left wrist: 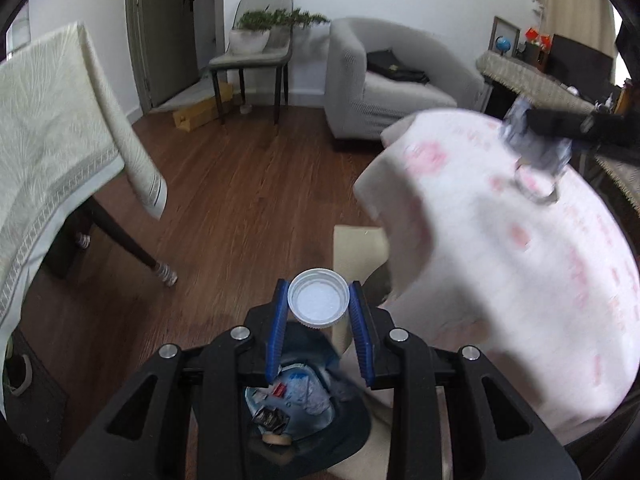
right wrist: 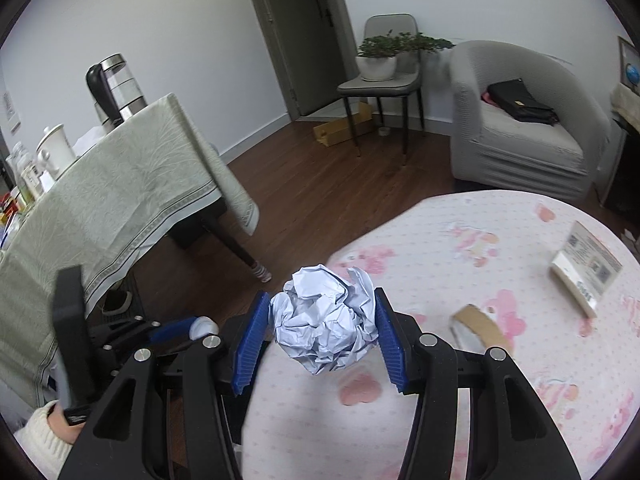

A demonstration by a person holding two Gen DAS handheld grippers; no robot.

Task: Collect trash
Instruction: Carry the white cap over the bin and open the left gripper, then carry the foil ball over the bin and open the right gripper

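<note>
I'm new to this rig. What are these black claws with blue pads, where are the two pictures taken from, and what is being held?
Each claw is a hand-held two-finger gripper with a camera looking along its fingers. The left view shows the left gripper shut on a white bottle cap, above a trash bin with rubbish inside. The right view shows the right gripper shut on a crumpled paper ball, over the pink-patterned table. On the table lie a cardboard tape ring and a small card stand.
</note>
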